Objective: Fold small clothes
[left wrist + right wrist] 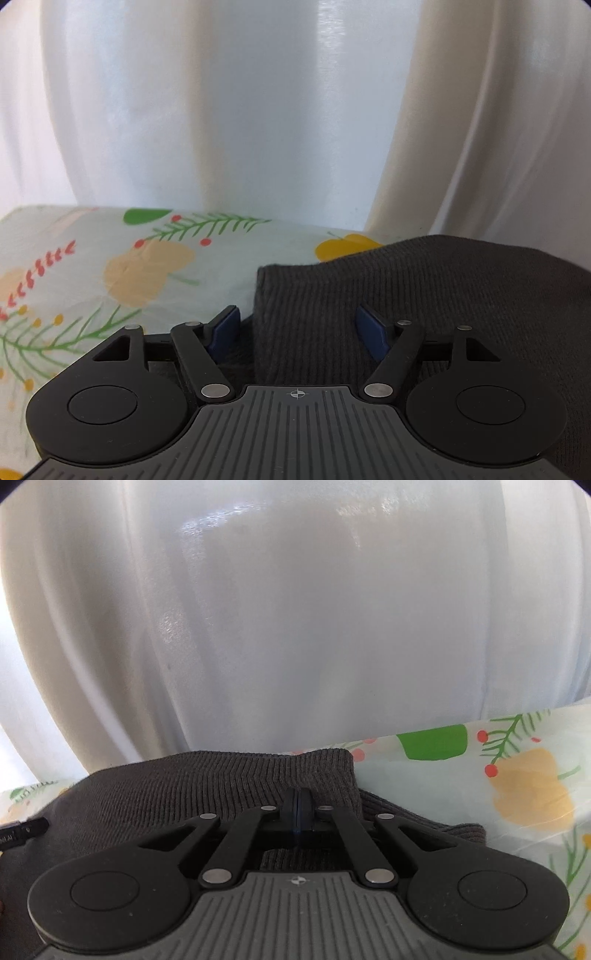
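Observation:
A dark grey ribbed knit garment (443, 295) lies on a floral tablecloth (110, 266). My left gripper (297, 328) is open, its blue pads on either side of the garment's left edge, low over the cloth. In the right wrist view the same garment (184, 786) lies under my right gripper (298, 808), whose blue pads are pressed together at the garment's ribbed far-right corner. Whether fabric is pinched between them is hidden.
White curtains (258, 110) hang close behind the table's far edge, and they also fill the right wrist view (295, 627). The floral cloth (517, 794) extends to the right of the garment. A small black object (22, 830) pokes in at the left edge.

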A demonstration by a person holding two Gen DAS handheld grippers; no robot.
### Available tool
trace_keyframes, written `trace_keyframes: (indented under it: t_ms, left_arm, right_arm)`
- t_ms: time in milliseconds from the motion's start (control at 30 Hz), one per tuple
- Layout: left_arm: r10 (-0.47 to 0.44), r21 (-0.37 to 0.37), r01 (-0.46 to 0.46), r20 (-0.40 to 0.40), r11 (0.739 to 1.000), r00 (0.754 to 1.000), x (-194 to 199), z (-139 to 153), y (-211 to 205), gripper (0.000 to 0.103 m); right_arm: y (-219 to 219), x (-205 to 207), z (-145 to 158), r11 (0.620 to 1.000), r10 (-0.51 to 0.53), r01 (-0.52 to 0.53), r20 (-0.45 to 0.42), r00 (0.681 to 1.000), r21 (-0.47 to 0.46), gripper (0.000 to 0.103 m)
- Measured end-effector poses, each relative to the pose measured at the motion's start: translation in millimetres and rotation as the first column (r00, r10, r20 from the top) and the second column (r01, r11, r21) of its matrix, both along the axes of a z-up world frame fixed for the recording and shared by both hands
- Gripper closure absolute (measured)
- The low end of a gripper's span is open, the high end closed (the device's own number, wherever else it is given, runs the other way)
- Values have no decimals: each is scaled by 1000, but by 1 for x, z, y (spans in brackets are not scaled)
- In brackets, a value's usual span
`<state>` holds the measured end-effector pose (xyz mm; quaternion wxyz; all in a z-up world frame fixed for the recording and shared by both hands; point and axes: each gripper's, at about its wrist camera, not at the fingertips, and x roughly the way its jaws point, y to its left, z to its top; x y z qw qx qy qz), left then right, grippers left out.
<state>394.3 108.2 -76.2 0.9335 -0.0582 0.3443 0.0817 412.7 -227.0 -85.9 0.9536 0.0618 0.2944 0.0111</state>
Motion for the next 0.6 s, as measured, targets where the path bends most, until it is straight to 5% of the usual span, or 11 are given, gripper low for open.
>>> trace_keyframes:
  t_ms: [133, 200, 233, 367, 600]
  left_arm:
    - [-7, -176, 8, 9, 984, 1000, -56, 17, 33, 31]
    - [-43, -225, 48, 24, 973, 999, -89, 25, 42, 30]
    - [-57, -248, 62, 25, 967, 998, -104, 28, 45, 30]
    - [-131, -324, 127, 8, 938, 991, -146, 29, 43, 30]
    - [-180, -376, 141, -71, 916, 981, -147, 10, 32, 39]
  right_arm:
    - [-19, -49, 16, 998, 31, -31, -11, 999, 54, 93]
    - [-35, -84, 20, 992, 55, -51, -28, 998, 118, 67]
    - [-43, -101, 19, 986, 72, -66, -30, 997, 151, 63]
    - [-65, -149, 5, 950, 132, -104, -74, 988, 295, 62]
    - [-57, -149, -2, 956, 164, -135, -92, 982, 258, 67]
